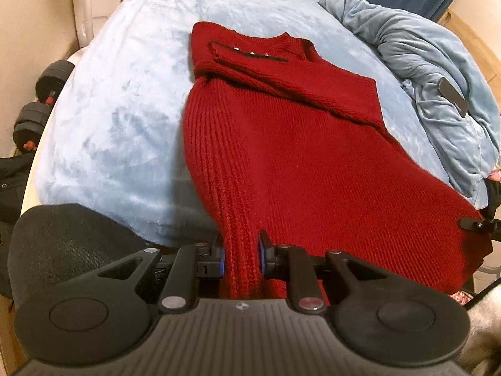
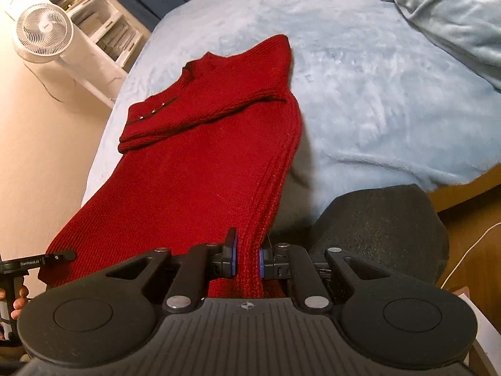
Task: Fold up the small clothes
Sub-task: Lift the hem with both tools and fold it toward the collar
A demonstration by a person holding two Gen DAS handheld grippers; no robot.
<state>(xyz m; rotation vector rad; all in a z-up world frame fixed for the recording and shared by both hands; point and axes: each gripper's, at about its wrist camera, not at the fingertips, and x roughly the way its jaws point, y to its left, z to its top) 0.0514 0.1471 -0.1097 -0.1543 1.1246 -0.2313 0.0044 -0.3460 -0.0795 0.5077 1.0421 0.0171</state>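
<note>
While both of our hands were raised above the near edge of the bed [image 1: 103,131], we held the red knit sweater [image 1: 281,144] by its hem. Our left tool [image 1: 241,258] was clamped on one ribbed corner of that hem, the blue pads pressing a bunched fold of knit from both sides. Our right tool [image 2: 248,258] was clamped the same way on the opposite corner, with a thick ridge of red knit pinched between its pads.

From the two grips the sweater ran away from us, its near part lifted off the bed and its far part lying flat on the pale blue plush cover [image 2: 360,72]. Its collar [image 1: 289,42] pointed away from us. Both sleeves were already folded across the chest; the upper one lay slantwise over the body, and three small metal buttons [image 1: 250,52] showed in a row by the shoulder.

In the left wrist view the tip of the right tool showed at the picture's right edge, against the far corner of the hem. In the right wrist view the left tool showed at the picture's left edge, with fingers [image 2: 19,297] wrapped round its handle.

A rumpled blue-grey blanket [image 1: 438,72] lay on the bed beside the sweater. Dumbbells [image 1: 40,100] sat on the floor by the bed, and a white fan [image 2: 43,31] stood before a white shelf [image 2: 94,15].
</note>
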